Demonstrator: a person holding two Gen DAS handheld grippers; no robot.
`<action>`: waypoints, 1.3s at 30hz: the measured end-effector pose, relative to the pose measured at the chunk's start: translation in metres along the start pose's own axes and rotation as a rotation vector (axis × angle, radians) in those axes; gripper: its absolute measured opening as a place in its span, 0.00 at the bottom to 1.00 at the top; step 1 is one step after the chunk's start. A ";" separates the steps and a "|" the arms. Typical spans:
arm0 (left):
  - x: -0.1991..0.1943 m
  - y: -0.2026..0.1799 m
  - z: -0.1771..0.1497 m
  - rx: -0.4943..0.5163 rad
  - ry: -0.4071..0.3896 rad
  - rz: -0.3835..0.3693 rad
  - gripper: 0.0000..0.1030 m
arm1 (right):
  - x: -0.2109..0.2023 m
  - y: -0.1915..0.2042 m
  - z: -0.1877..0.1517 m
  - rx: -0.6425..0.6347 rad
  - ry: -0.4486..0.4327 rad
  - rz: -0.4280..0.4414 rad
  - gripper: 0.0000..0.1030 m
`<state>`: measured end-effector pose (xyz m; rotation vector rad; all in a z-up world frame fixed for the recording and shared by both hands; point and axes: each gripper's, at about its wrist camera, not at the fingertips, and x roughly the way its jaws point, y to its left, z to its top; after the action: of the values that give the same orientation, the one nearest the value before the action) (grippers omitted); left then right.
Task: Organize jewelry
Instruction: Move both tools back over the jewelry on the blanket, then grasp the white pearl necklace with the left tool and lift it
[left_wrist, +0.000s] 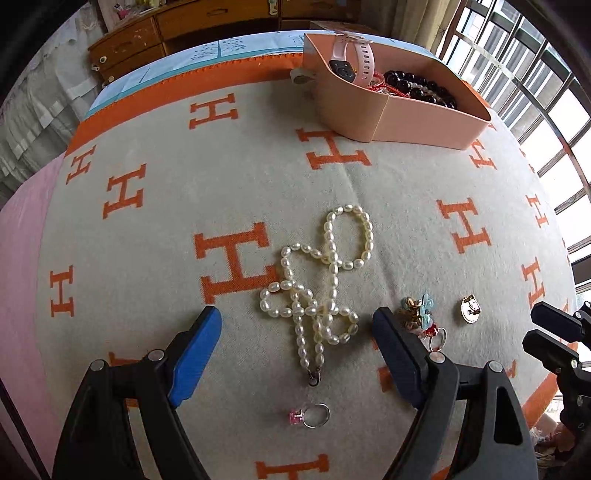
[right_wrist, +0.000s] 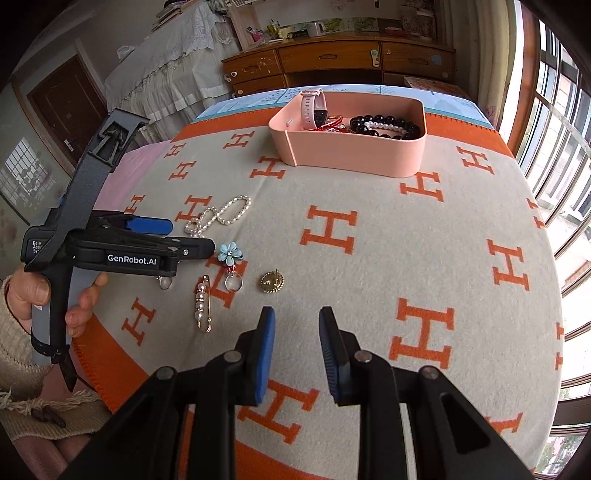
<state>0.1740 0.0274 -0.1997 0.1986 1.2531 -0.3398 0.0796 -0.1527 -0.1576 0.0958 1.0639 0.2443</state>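
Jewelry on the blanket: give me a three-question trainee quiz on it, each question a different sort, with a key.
1. True or false: the pearl necklace already lies inside the pink box.
2. Multiple choice: which gripper is opened wider? A) the left gripper B) the right gripper C) both are shut.
3. Fill in: the pink watch sits in the ____.

Key
1. False; it lies tangled on the blanket, between the left gripper's fingers.
2. A; its fingers straddle the necklace, while the right gripper's gap is narrower, over bare blanket.
3. Pink box, alongside the black bead bracelet.
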 end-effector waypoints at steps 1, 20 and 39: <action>0.001 -0.002 0.000 0.005 -0.002 0.008 0.80 | 0.001 -0.002 -0.001 0.004 0.004 -0.001 0.24; -0.014 0.008 0.001 -0.155 -0.067 -0.158 0.06 | 0.010 -0.001 -0.009 -0.012 0.017 0.036 0.24; -0.132 0.066 -0.059 -0.361 -0.422 -0.227 0.06 | 0.019 0.063 -0.003 -0.274 0.016 0.035 0.24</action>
<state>0.1089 0.1272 -0.0946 -0.3146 0.8980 -0.3236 0.0766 -0.0874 -0.1628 -0.1341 1.0364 0.4204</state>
